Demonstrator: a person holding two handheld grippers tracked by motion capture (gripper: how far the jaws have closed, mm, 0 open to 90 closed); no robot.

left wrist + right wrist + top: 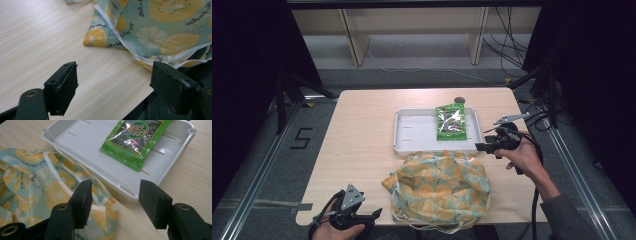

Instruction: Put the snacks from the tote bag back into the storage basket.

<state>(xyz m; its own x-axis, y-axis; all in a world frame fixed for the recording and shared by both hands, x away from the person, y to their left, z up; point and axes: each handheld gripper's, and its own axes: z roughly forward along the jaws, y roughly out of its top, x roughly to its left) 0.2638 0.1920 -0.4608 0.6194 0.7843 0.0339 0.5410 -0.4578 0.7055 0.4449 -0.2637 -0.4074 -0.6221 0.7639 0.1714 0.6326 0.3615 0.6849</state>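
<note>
Wooden table (362, 145) — green packet (450, 121) in white tray (412, 131), long axis running away from viewer.

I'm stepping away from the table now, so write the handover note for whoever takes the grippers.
Left gripper: open, holding nothing, at the table's near edge beside the fruit-print cloth bag.
Right gripper: open, holding nothing, at the white tray's near right corner, above the bag's far edge.
Things: the green snack packet lies flat in the tray; the bag sits crumpled in front of the tray, its edge against the tray's near rim.
Done: packet is in the tray, apart from both grippers.
Left: unclear from here; probably the bag is handled next.
</note>
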